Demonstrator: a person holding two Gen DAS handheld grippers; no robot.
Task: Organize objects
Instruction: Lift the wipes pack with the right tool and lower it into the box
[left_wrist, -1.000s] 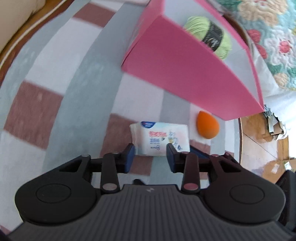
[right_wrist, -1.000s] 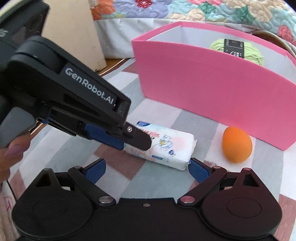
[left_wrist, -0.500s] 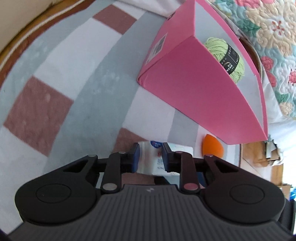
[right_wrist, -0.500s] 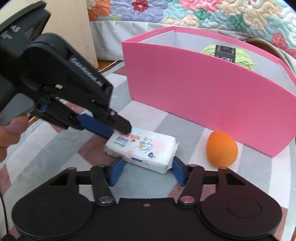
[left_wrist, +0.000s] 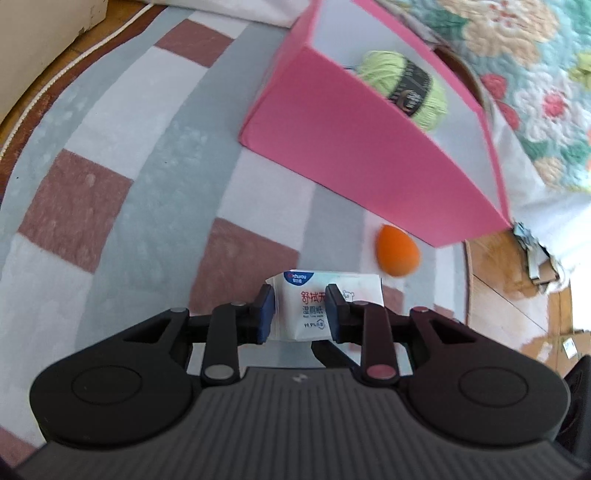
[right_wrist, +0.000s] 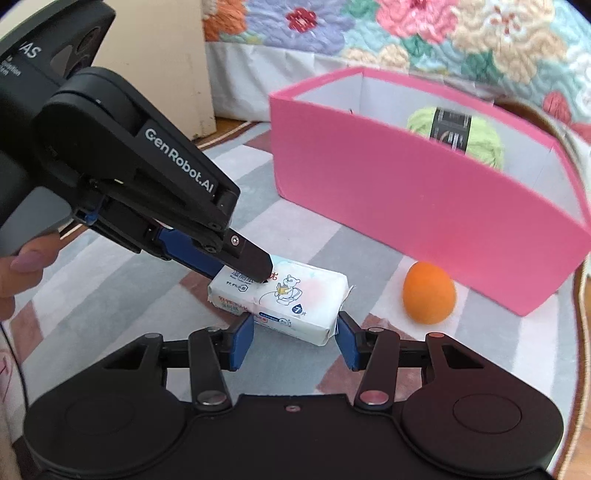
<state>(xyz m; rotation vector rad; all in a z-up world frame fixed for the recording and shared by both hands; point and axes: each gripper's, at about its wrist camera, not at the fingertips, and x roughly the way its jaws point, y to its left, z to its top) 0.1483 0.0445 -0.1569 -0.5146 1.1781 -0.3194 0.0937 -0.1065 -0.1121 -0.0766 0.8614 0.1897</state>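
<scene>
The left gripper is clamped on one end of the wet wipes pack, blue pads pressed against both sides of it, and from the right wrist view the pack looks like it's tilted up a bit off the checked rug, though I can't really tell if the far end is touching or not. The right gripper has its jaws spread wide around the other part of the pack, one pad just beside each end, not squeezing anything as far as I can see.

So I'd say we're at the pick-up step for the wipes, with the drop-off next. My guess is the next move needs a lift high enough to clear the near wall of the pink box, then over and in next to the yarn. The pack is soft, so it may sag from an end grip.

Count-wise: 1 pink box, 1 ball of green yarn already inside it, 1 wipes pack in the grip, and 1 orange makeup sponge sitting on the rug just in front of the box, near the wipes. So 2 things outside, 1 in.
</scene>
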